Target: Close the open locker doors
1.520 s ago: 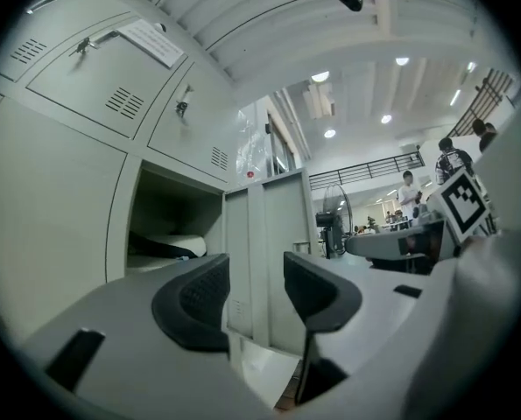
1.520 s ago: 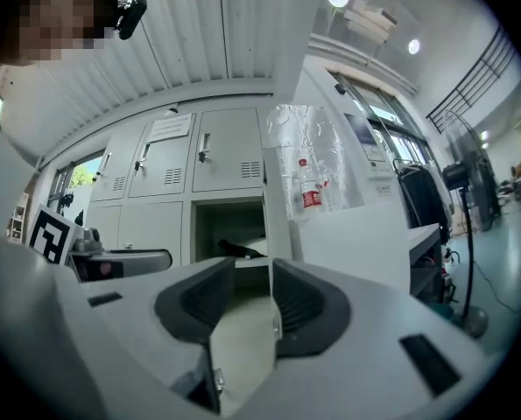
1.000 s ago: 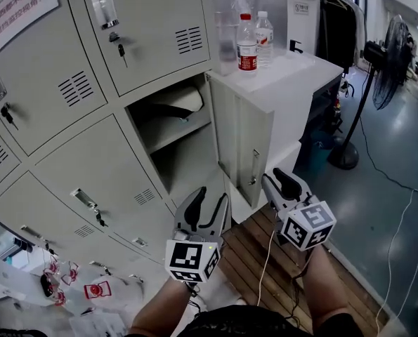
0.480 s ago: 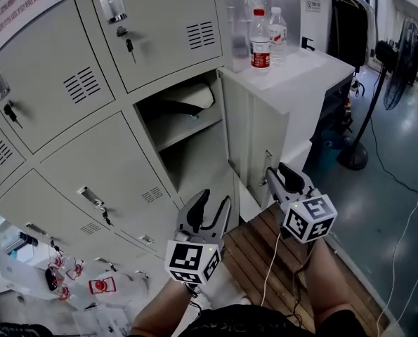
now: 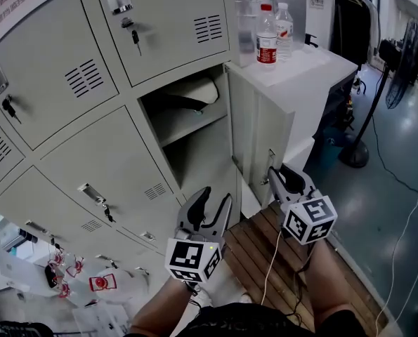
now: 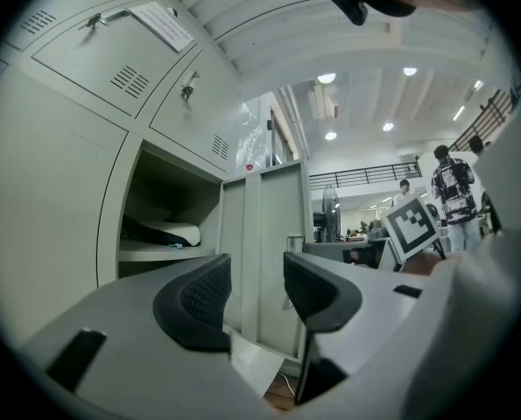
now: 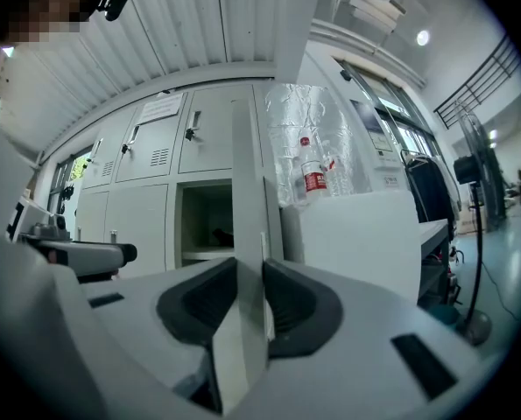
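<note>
One grey locker compartment [image 5: 187, 128] stands open, and its door [image 5: 254, 135] swings out toward me. In the head view my right gripper [image 5: 274, 175] is at the door's free edge, just below the handle. The right gripper view shows the door [image 7: 247, 191] edge-on between the pads of my right gripper [image 7: 247, 294]. Its jaws have just been closing and both pads now lie against the door. My left gripper [image 5: 210, 196] hovers lower left of the door, in front of the closed lockers. In the left gripper view my left gripper [image 6: 256, 280] is open with nothing between its pads.
A white cabinet [image 5: 314, 69] stands right behind the open door, with bottles [image 5: 267, 37] on top. A standing fan [image 5: 398, 55] and cables lie to the right. Wooden boards [image 5: 261, 255] cover the floor below. Bags and papers [image 5: 68, 286] lie at the lower left.
My right gripper has moved in onto the door's free edge and its jaws have narrowed around it. The left gripper has crept slightly forward, still open.
</note>
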`<act>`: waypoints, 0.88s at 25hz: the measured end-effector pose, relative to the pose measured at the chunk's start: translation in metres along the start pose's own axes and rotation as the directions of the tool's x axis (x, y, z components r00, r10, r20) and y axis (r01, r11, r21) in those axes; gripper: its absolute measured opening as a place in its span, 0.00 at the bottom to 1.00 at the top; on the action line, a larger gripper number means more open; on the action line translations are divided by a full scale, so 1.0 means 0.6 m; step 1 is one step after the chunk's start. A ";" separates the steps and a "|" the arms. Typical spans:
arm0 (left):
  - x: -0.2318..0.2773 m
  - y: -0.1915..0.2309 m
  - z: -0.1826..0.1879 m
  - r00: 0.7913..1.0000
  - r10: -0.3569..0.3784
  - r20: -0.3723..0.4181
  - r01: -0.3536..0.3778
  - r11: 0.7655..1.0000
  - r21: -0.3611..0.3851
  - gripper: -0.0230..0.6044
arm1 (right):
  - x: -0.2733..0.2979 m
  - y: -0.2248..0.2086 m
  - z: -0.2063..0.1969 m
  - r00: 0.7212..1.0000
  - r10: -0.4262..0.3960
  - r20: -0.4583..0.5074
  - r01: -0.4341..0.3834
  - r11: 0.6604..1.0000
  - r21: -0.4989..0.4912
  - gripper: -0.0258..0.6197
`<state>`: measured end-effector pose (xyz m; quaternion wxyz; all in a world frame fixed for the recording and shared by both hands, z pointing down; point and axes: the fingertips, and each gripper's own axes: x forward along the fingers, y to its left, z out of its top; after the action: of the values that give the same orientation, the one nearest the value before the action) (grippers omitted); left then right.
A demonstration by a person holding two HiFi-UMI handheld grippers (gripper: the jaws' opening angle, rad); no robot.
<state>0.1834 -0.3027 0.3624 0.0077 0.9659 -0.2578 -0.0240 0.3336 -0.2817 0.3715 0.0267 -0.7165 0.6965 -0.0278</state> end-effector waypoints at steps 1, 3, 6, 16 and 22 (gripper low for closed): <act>-0.003 0.003 -0.001 1.000 0.002 0.000 -0.002 1.000 -0.003 0.33 | 0.001 0.007 -0.001 1.000 0.000 0.002 0.000 1.000 -0.011 0.19; -0.009 0.011 -0.003 1.000 0.008 -0.001 -0.008 1.000 -0.008 0.33 | 0.003 0.021 -0.002 1.000 0.001 0.004 -0.001 1.000 -0.030 0.19; -0.021 0.025 -0.004 1.000 0.017 -0.005 -0.017 1.000 -0.014 0.33 | 0.008 0.048 -0.004 1.000 0.019 0.007 -0.019 0.999 -0.036 0.20; -0.065 0.093 0.003 0.998 0.059 -0.003 -0.059 0.998 -0.020 0.33 | 0.046 0.143 -0.010 0.999 0.041 0.009 -0.040 0.995 -0.088 0.22; -0.094 0.136 0.006 0.997 0.083 -0.007 -0.083 0.996 -0.018 0.33 | 0.073 0.191 -0.013 0.999 0.037 0.024 -0.035 0.994 -0.108 0.22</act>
<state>0.0938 -0.3455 0.3636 0.0183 0.9543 -0.2975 -0.0232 0.2201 -0.3289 0.3706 -0.0024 -0.7045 0.7094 0.0194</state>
